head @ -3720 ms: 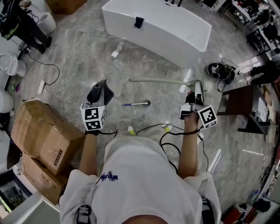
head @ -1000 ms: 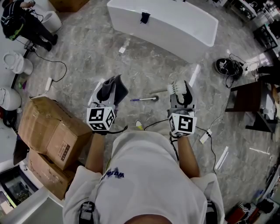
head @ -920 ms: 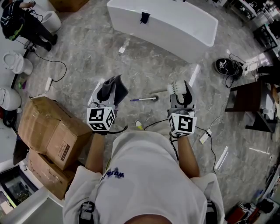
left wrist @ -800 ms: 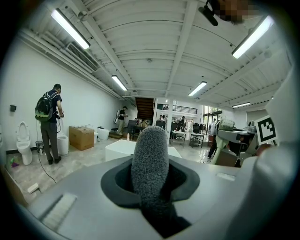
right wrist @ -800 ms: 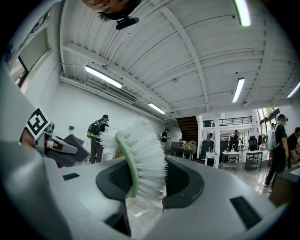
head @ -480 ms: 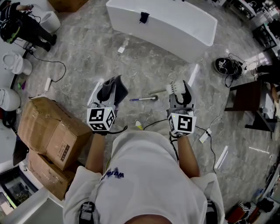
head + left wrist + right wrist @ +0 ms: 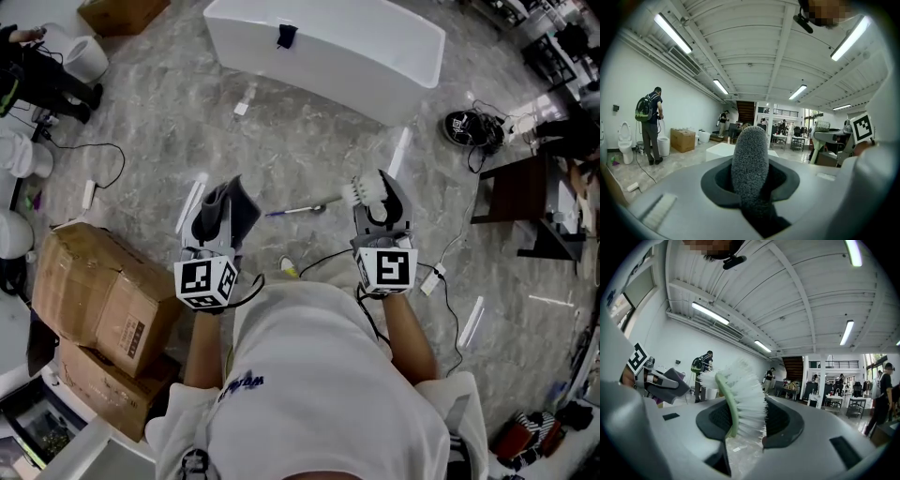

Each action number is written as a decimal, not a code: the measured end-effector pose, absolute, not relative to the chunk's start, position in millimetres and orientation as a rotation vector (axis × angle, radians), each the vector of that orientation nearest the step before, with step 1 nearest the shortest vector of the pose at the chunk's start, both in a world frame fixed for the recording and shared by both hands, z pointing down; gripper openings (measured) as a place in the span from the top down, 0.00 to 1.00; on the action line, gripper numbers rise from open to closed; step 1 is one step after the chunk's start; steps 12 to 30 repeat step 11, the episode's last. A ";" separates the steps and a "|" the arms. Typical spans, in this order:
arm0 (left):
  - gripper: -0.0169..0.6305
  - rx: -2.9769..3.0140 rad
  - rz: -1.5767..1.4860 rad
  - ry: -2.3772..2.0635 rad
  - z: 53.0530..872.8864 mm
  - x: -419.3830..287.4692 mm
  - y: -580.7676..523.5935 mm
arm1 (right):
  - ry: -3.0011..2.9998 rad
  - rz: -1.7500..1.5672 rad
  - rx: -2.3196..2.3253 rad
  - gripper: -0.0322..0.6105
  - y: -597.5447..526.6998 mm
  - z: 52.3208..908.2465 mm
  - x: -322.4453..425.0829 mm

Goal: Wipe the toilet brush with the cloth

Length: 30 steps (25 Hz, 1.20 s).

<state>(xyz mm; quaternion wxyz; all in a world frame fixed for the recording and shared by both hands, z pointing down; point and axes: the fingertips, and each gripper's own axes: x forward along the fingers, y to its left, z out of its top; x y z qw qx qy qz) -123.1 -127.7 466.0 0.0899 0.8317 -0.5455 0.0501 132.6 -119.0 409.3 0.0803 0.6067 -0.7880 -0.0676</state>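
In the head view my right gripper (image 7: 377, 199) is shut on the toilet brush (image 7: 361, 193), whose white bristle head sticks out to the left of the jaws. The right gripper view shows the brush's (image 7: 740, 397) pale green back and white bristles upright between the jaws. My left gripper (image 7: 216, 217) is shut on a dark grey cloth (image 7: 228, 202). That cloth (image 7: 750, 161) stands as a fuzzy roll between the jaws in the left gripper view. The two grippers are level, about a forearm's width apart, and cloth and brush do not touch. The brush handle is hidden.
A long white tub (image 7: 328, 47) lies ahead on the marble floor. Cardboard boxes (image 7: 94, 300) stack at my left and a dark table (image 7: 511, 202) stands at the right. A small pen-like tool (image 7: 295, 208) and cables (image 7: 441, 262) lie near my feet. People stand far off (image 7: 649, 124).
The brush lay on the floor 3.7 s ago; now it is held up in my right gripper. Over the last second both grippers have stayed almost still, the cloth still held in the left.
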 end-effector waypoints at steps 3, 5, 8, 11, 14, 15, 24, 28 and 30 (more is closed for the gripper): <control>0.83 2.443 0.077 -1.639 464.8 -119.0 -108.8 | -2.334 -0.252 1.768 0.69 -112.6 398.6 135.0; 0.83 2.416 0.034 -1.631 468.4 -117.7 -95.8 | -2.323 -0.262 1.764 0.69 -112.0 395.6 138.0; 0.83 2.429 0.063 -1.619 475.9 -121.2 -86.2 | -2.334 -0.260 1.767 0.69 -118.1 395.2 134.0; 0.83 2.419 0.118 -1.623 483.0 -135.3 -80.1 | -2.345 -0.257 1.753 0.69 -121.5 393.7 124.1; 0.83 2.419 0.118 -1.623 483.0 -135.3 -80.1 | -2.345 -0.257 1.753 0.69 -121.5 393.7 124.1; 0.83 2.419 0.118 -1.623 483.0 -135.3 -80.1 | -2.345 -0.257 1.753 0.69 -121.5 393.7 124.1; 0.83 2.419 0.118 -1.623 483.0 -135.3 -80.1 | -2.345 -0.257 1.753 0.69 -121.5 393.7 124.1; 0.83 2.419 0.118 -1.623 483.0 -135.3 -80.1 | -2.345 -0.257 1.753 0.69 -121.5 393.7 124.1; 0.83 2.419 0.118 -1.623 483.0 -135.3 -80.1 | -2.345 -0.257 1.753 0.69 -121.5 393.7 124.1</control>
